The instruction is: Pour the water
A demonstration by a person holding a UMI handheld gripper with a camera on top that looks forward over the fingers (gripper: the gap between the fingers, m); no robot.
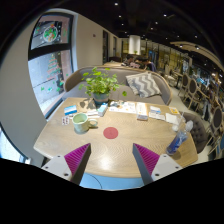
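Note:
My gripper (111,160) hangs open above the near edge of a light wooden table (118,148), its two magenta-padded fingers (76,157) wide apart with only bare tabletop between them. A green mug (81,123) stands on the table beyond the left finger. A clear plastic bottle with a blue label (177,138) stands beyond the right finger near the table's right edge. A red round coaster (110,132) lies on the table ahead of the fingers, between mug and bottle.
A potted green plant (98,84) stands at the table's far side, with books and papers (130,108) around it. Sofas with cushions (146,84) lie beyond the table. A screen (48,34) hangs on the left wall. Blue floor (110,182) shows under the near edge.

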